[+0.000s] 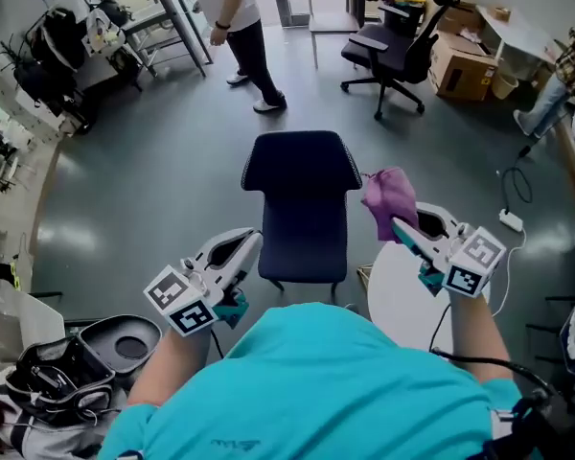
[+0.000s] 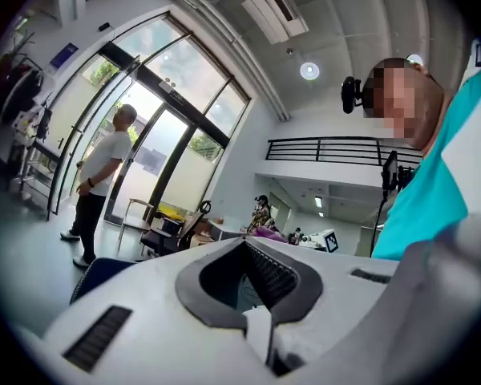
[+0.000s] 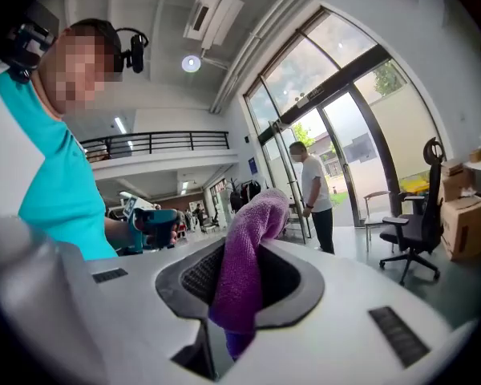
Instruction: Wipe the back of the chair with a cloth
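Chair point(image 1: 302, 204): dark blue, standing on the grey floor directly ahead of the operator. Only the head view shows it whole. The left gripper view catches no more than a blue edge of it low at the left.

Right gripper point(image 1: 407, 230): clenched on the purple cloth point(image 1: 391, 199). The head view places the bunched cloth just beside the right upper corner of the chair's back; contact cannot be confirmed. The right gripper view supplies the grip itself: the cloth is pinched between the ribbed pads, with one fold rising above the jaws and a tail hanging below.

Left gripper point(image 1: 249, 242): level with the chair's left side and apart from it. Its own view shows the jaws closed together with nothing between them.

Standing person point(image 1: 240, 27): beyond the chair, near the glass doors, seen in all three views.

Black office chair point(image 1: 393, 51): beyond the chair, to its right
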`<state>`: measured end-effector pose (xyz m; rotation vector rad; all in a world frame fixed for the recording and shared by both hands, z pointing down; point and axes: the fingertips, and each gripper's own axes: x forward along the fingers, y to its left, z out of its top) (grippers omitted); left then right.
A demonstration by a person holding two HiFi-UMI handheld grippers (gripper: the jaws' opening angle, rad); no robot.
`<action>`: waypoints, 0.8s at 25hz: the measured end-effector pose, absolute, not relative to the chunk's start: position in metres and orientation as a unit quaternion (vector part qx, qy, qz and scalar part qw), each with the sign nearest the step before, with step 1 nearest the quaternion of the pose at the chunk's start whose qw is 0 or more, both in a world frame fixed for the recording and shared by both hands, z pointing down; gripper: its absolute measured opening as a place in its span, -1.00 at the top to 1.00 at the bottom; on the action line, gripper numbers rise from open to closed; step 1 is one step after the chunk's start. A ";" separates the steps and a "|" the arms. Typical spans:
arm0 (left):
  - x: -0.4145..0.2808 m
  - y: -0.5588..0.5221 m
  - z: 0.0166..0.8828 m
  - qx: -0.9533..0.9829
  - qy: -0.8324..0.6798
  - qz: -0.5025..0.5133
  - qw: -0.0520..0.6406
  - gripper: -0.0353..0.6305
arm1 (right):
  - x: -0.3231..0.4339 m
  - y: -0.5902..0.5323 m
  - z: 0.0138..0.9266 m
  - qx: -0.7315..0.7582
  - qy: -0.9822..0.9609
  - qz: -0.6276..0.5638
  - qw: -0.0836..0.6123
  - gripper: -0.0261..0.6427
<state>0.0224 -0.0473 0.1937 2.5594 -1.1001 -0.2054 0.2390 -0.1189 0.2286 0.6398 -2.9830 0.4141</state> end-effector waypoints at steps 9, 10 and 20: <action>-0.046 -0.075 0.239 0.899 -0.391 -0.043 0.190 0.88 | 0.128 -0.195 0.309 0.200 -0.961 0.103 0.163 0.67; -0.063 -0.077 0.249 0.898 -0.393 -0.041 0.193 0.88 | 0.107 -0.203 0.323 0.199 -0.958 0.096 0.184 0.67; -0.202 -0.080 0.341 0.867 -0.439 -0.052 0.230 0.88 | -0.094 -0.309 0.476 0.175 -0.919 0.009 0.354 0.66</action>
